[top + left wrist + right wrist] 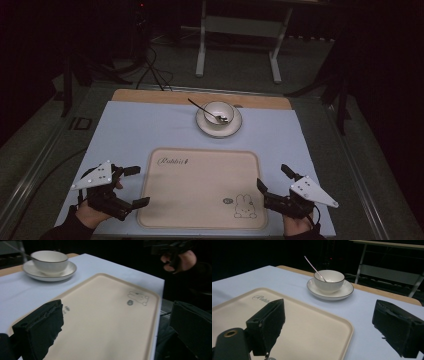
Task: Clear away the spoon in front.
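Black fingers, left gripper (134, 186): spread wide, grasping nothing, at the tray's left edge.
Right gripper (272, 179): fingers released, empty, at the tray's right edge.
Tray (200, 187): beige, bare, between both grippers.
Bowl (219, 112): white, on a saucer (218, 129) with a spoon (202, 108), beyond the tray on the blue-covered surface (125, 130).

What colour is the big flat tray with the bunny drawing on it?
The rounded rectangular tray is pale beige, with a dark-line bunny; the high view shows it best.
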Motion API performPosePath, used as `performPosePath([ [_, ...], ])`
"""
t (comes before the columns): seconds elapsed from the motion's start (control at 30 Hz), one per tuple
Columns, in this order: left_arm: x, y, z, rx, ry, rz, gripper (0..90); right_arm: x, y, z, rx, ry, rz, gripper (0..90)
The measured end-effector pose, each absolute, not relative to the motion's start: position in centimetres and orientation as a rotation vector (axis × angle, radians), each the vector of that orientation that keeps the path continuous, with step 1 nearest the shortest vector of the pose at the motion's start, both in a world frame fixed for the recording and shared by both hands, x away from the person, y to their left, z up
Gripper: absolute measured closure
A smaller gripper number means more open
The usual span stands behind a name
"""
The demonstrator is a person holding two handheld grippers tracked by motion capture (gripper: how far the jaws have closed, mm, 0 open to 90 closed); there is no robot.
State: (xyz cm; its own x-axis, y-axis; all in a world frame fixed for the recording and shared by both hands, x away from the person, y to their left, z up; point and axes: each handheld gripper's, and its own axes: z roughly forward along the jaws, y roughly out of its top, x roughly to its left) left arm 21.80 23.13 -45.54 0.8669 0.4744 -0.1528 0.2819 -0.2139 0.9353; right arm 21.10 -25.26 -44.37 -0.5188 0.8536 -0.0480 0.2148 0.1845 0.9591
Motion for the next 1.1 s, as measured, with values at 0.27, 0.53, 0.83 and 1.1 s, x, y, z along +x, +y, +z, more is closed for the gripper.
performPosePath([
  [0.27,22.8,22.1,-44.1,1.840,0.548,0.194,0.0,21.1,-25.0,-44.4,0.989,1.869,1.361,11.1],
  [0.53,23.9,20.6,-41.9,1.851,0.494,0.217,0.6,21.1,-24.9,-44.4,0.980,1.879,1.361,11.1],
  [0.83,25.8,19.8,-39.6,1.837,0.478,0.220,1.1,21.1,-24.9,-44.3,0.978,1.884,1.365,11.1],
  [1.1,28.3,18.6,-38.5,1.812,0.490,0.226,1.9,21.1,-24.9,-44.3,0.976,1.888,1.365,11.1],
])
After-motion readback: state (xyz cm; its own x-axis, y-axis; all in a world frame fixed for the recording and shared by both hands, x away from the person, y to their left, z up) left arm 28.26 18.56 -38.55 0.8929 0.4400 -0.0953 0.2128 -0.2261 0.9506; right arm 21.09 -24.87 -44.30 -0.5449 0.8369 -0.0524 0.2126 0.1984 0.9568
